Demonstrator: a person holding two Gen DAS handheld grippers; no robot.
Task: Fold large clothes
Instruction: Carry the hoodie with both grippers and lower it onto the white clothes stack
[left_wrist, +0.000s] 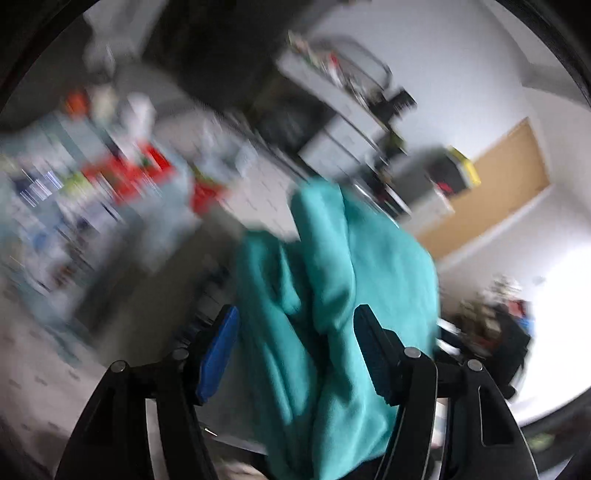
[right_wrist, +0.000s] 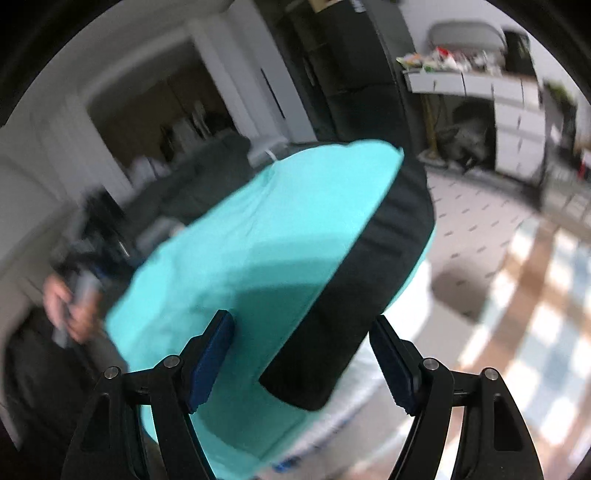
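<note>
Teal garment (left_wrist: 332, 295) bunched between spread jaws of left gripper (left_wrist: 295, 354), lifted for straightening. Right gripper (right_wrist: 301, 362) spread too, black hem band (right_wrist: 369, 295) toward one o'clock; actual pinch impossible to tell.

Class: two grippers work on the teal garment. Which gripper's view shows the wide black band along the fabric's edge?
The right gripper: its view shows the teal garment spread with a black band along its edge. The left gripper has only bunched teal folds between its fingers.

teal garment (left_wrist: 332, 295): 1 | grippers: 2 | hand (right_wrist: 70, 306): 1
</note>
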